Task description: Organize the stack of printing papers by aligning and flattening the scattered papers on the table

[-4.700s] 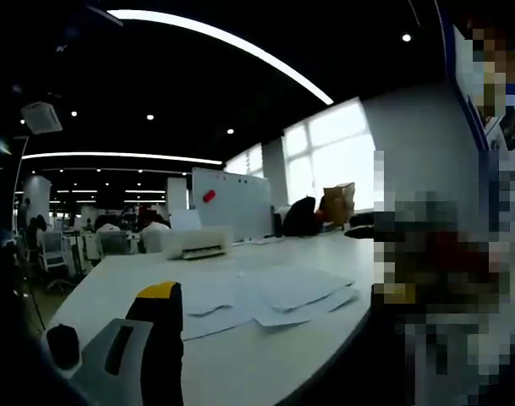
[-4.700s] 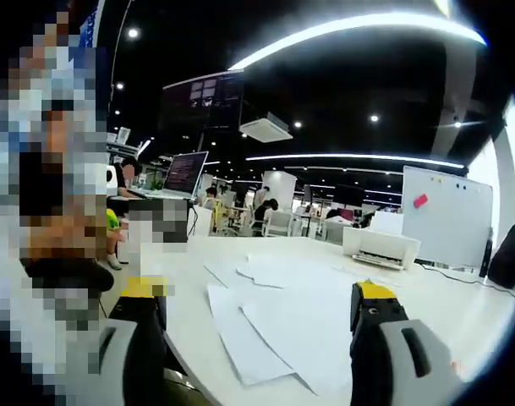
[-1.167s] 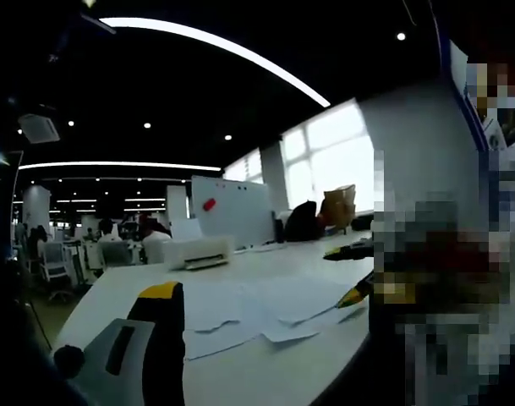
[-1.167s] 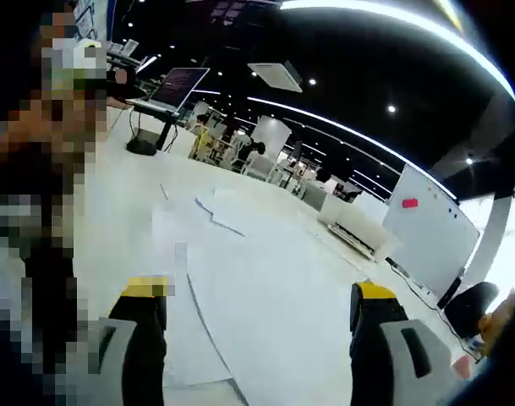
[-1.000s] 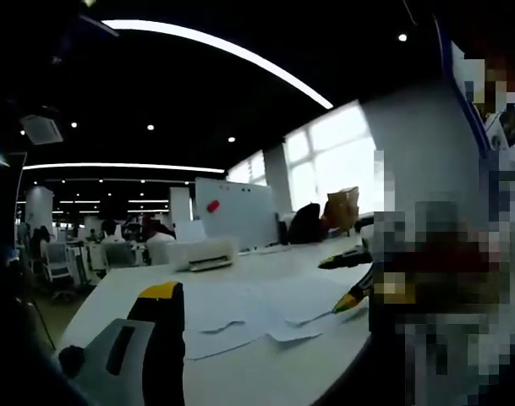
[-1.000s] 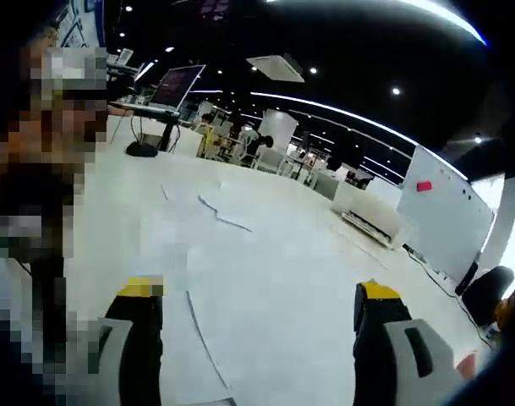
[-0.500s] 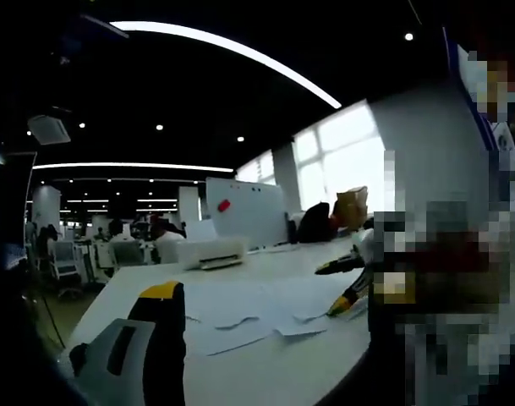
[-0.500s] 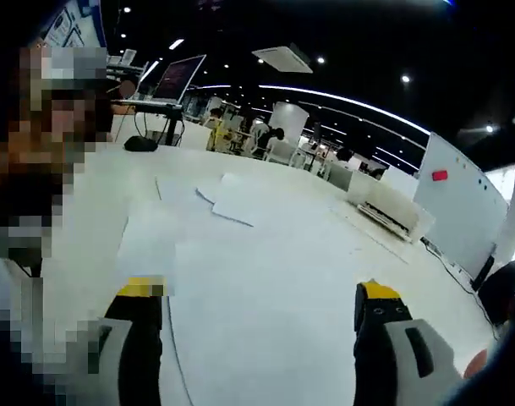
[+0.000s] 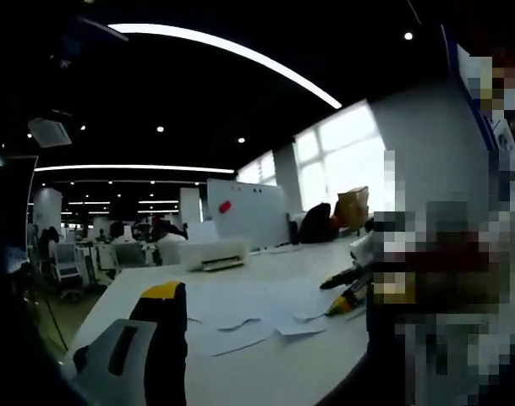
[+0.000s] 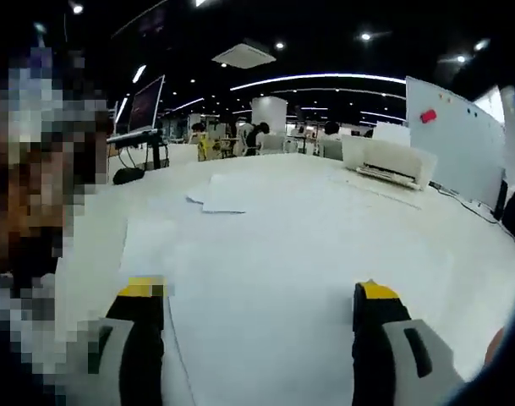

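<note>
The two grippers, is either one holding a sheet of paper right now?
No. The right gripper is open above the papers on the table; the left gripper's grip cannot be told.

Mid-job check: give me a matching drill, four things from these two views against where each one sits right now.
Things:
1. printer
2. whiteboard
3. right claw
4. scattered papers

Places:
A. standing behind the printer, with a red marker spot near its top
B. jaws apart, low over a white sheet on the table
C. at the far end of the table, pale and boxy
D. lying loose and overlapping on the table, corners sticking out

Pairs: 1-C, 2-A, 3-B, 4-D
</note>
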`<action>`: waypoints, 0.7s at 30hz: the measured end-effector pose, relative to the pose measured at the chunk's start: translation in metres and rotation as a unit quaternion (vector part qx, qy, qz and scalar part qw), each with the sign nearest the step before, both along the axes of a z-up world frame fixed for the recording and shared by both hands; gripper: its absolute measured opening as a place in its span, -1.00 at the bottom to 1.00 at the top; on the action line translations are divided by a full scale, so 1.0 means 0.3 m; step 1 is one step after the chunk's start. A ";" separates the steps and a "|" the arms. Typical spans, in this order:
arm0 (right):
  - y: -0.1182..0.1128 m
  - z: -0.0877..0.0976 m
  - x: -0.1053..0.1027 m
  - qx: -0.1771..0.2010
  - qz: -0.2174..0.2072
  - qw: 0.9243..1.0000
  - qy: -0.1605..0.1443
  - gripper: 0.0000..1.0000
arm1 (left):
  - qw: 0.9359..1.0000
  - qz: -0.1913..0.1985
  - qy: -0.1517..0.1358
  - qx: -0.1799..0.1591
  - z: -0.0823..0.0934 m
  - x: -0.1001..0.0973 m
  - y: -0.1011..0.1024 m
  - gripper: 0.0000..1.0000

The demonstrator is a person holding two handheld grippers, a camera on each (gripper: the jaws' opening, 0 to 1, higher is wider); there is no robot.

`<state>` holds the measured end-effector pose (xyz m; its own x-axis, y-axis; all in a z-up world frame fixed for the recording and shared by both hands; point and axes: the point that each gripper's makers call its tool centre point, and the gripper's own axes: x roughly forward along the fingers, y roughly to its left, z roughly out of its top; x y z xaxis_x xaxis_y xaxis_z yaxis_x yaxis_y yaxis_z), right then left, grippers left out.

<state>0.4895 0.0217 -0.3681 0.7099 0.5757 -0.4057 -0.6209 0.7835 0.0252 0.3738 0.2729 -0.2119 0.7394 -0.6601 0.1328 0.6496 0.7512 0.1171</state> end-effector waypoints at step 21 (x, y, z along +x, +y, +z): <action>0.073 0.004 -0.001 0.009 0.077 0.997 -0.016 -0.90 | 1.000 0.006 0.003 -0.003 0.003 -0.006 0.025 0.68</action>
